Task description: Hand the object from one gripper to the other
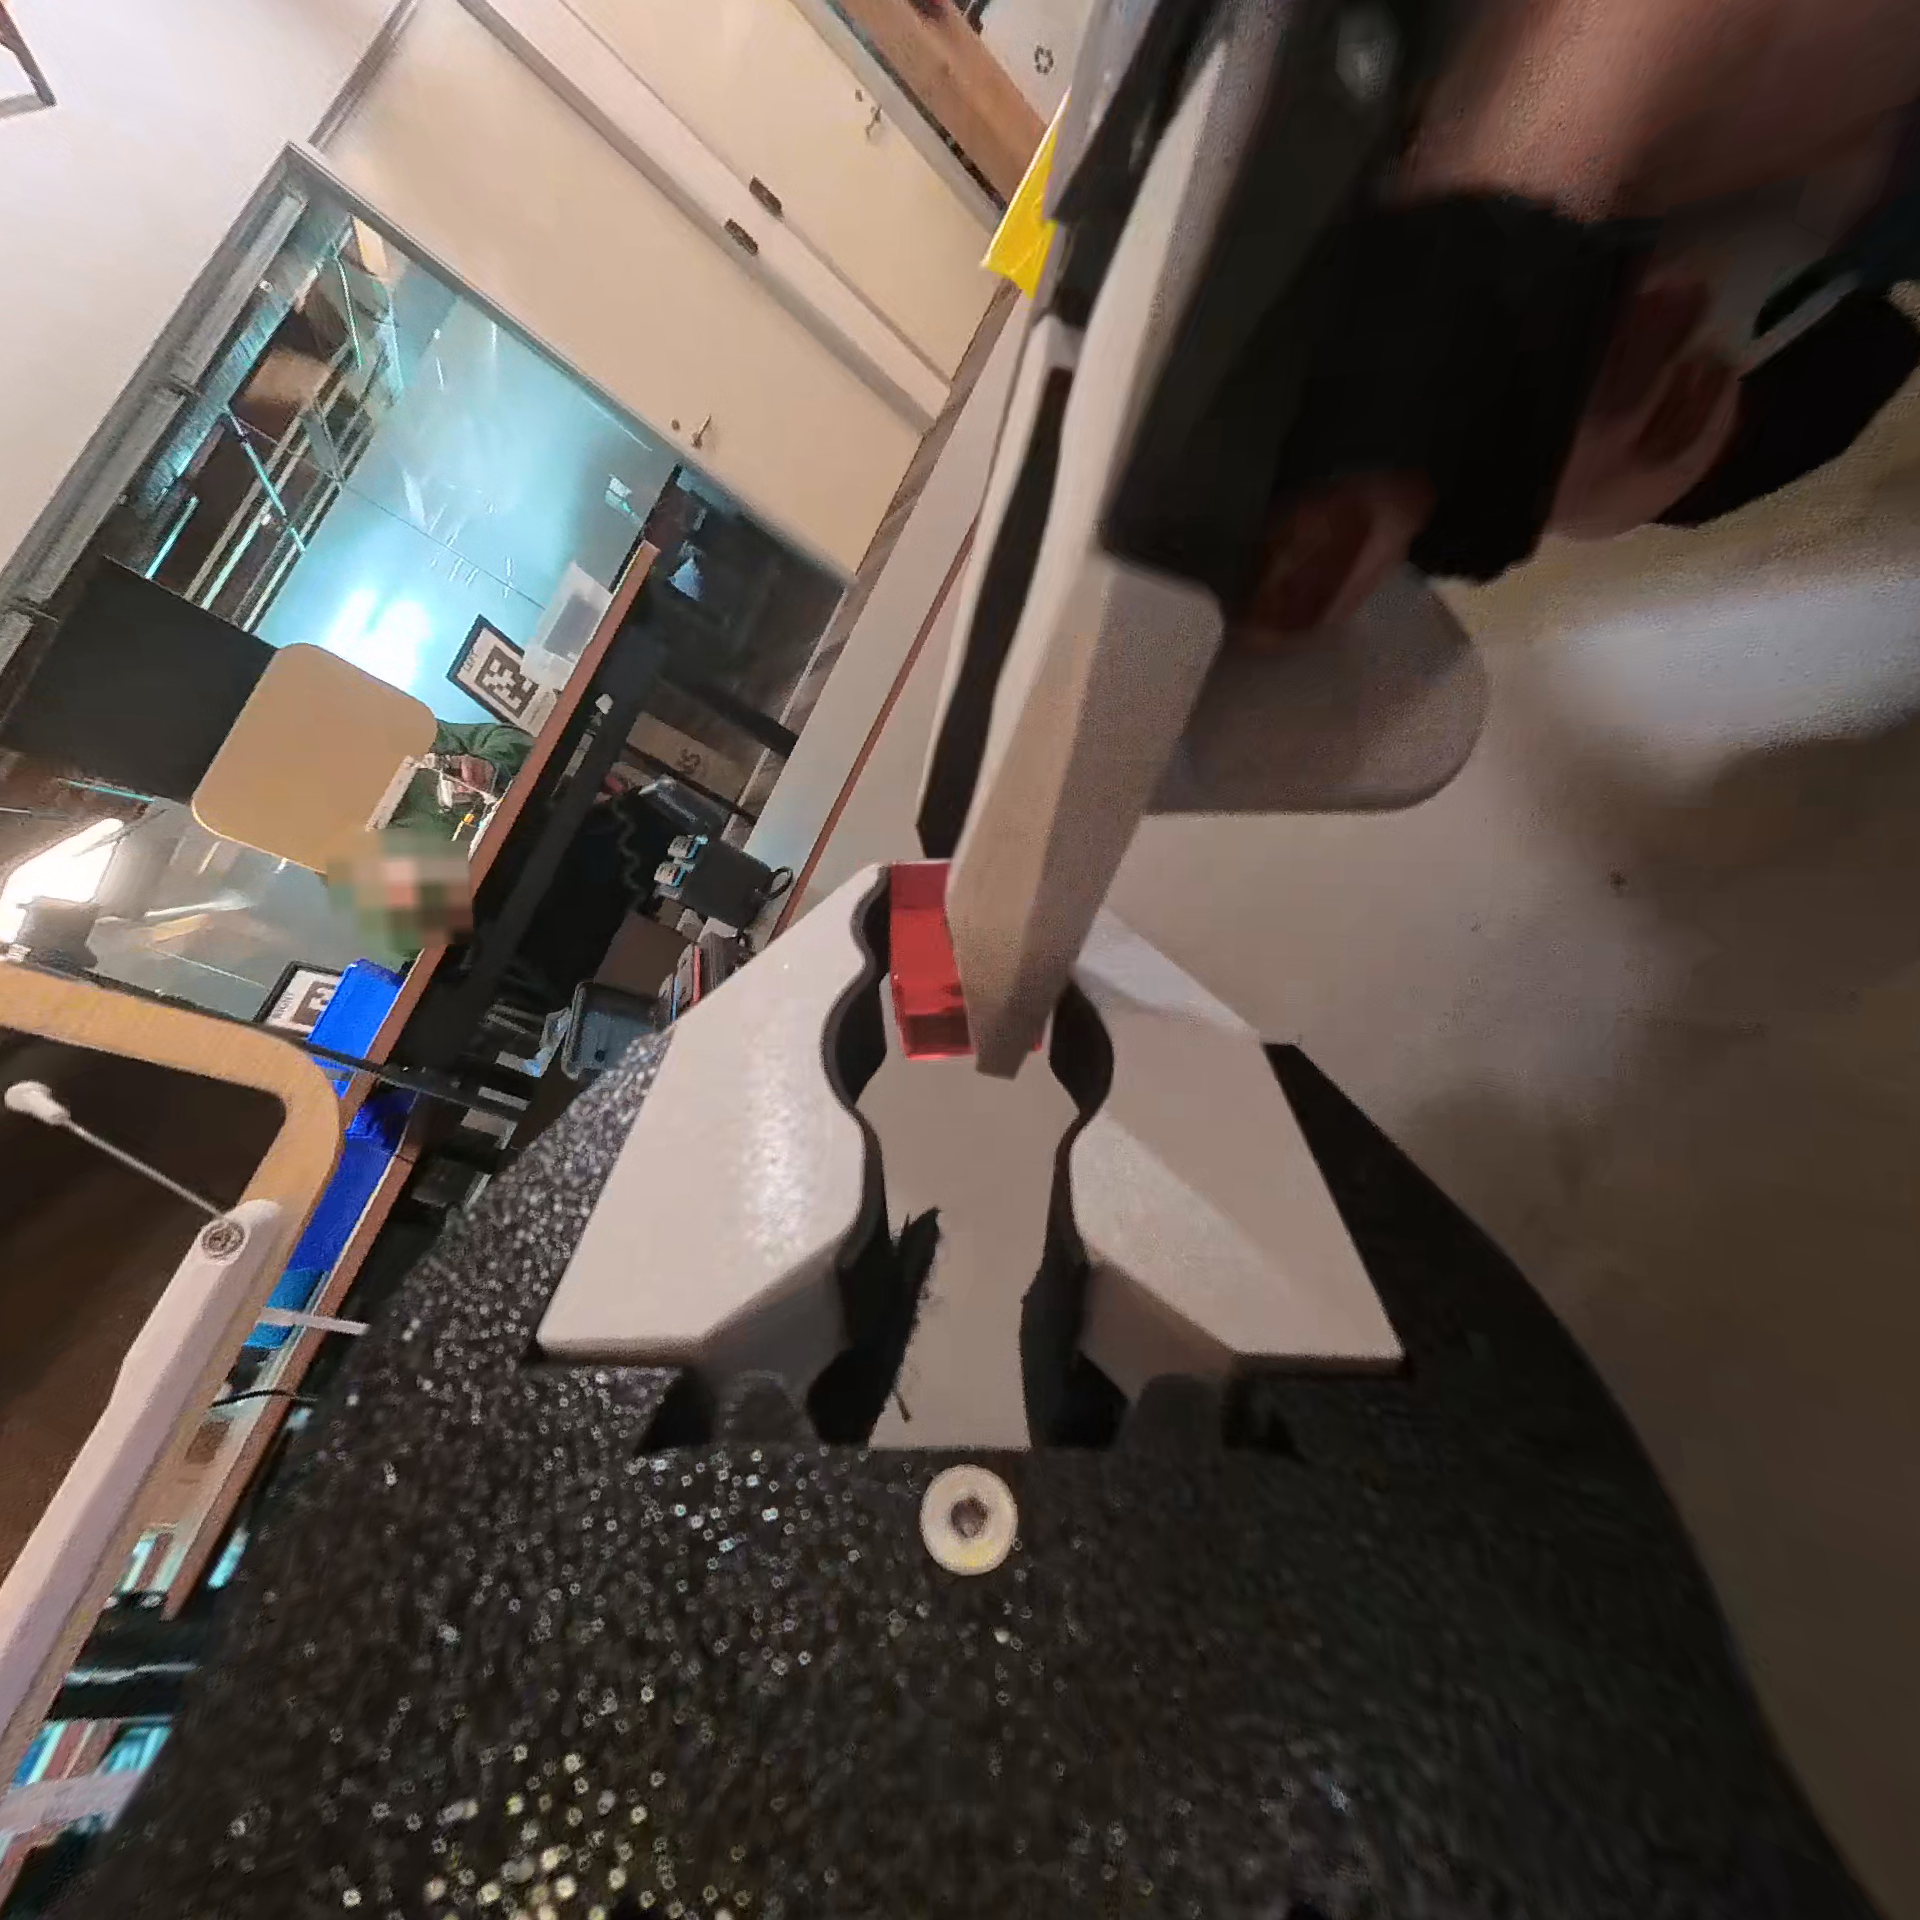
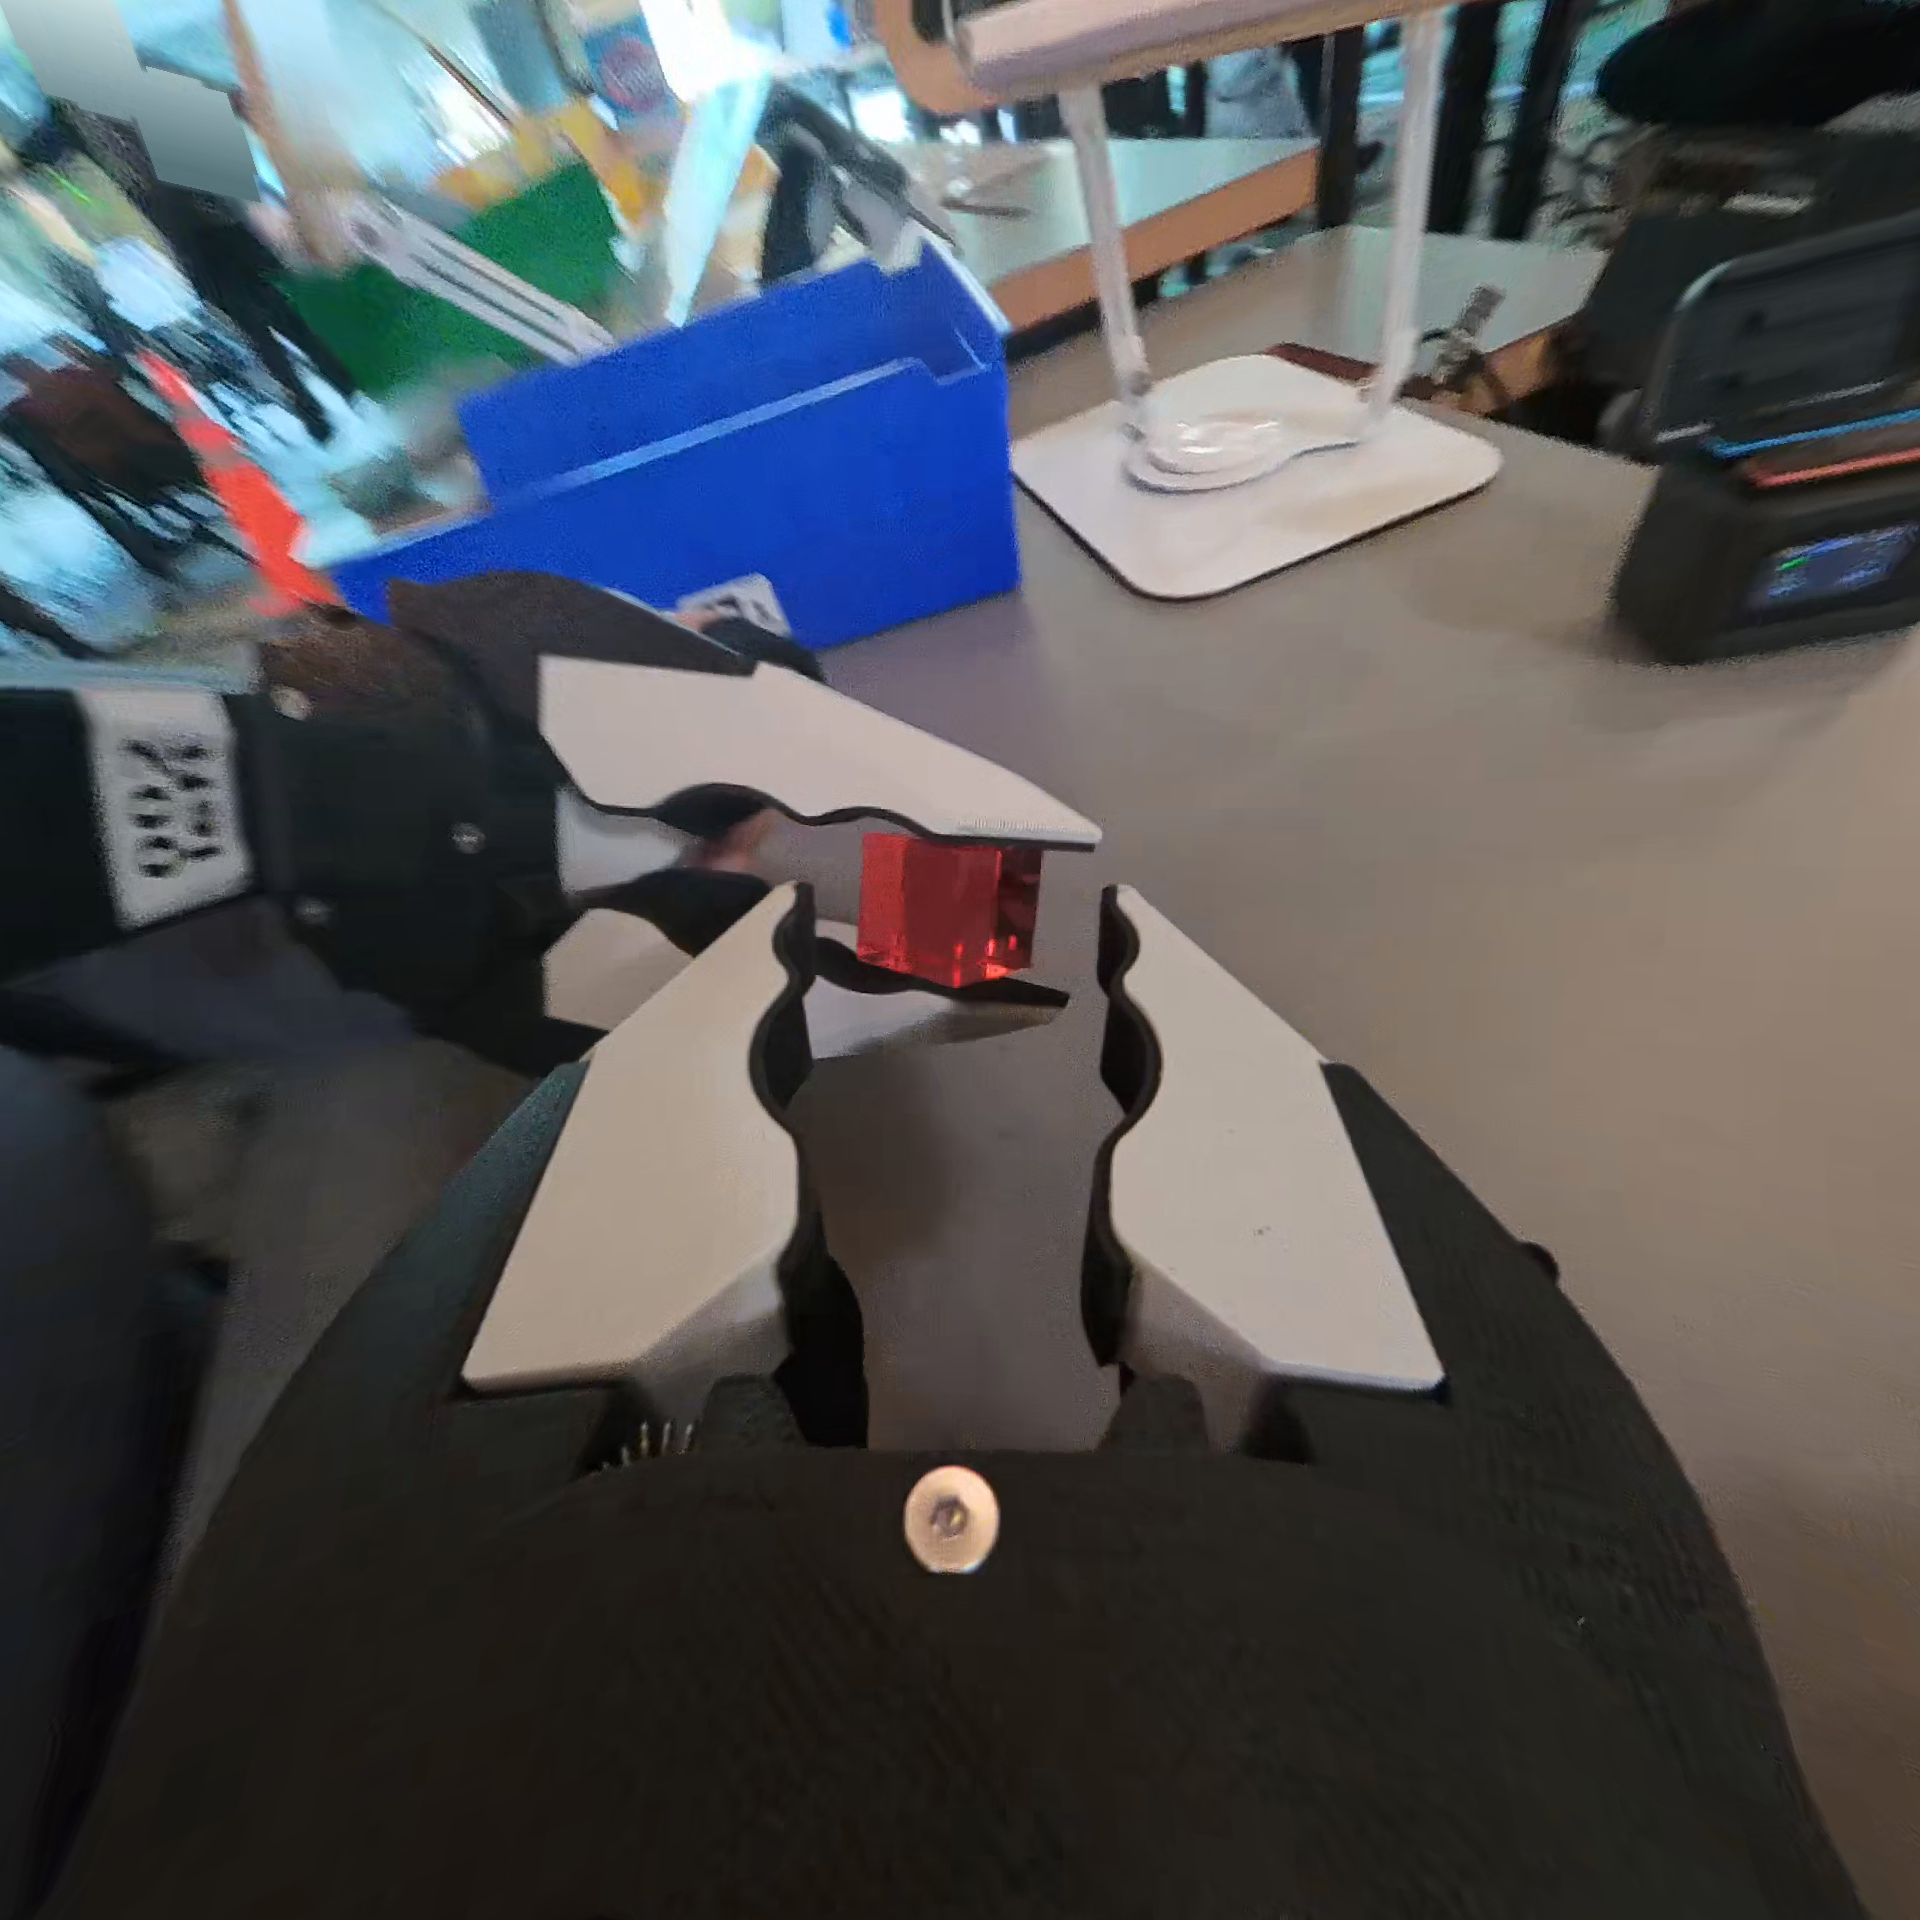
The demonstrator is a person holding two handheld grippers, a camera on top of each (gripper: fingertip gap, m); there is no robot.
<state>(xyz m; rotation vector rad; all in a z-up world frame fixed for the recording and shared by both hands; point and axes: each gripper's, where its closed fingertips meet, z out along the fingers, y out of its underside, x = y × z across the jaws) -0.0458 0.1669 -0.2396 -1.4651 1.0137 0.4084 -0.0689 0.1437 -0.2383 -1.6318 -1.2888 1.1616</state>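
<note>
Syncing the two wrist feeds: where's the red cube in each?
Left wrist view: red cube just above centre, at the left hand-held gripper tips, partly behind a right finger.
Right wrist view: cube at centre, just ahead of the open right hand-held gripper.
Shared landmark: blue bin.

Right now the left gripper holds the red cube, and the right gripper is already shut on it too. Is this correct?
Not quite. The left gripper does hold the red cube, but the right gripper is open, its fingers either side of the cube without touching it, as the right wrist view shows.
</note>
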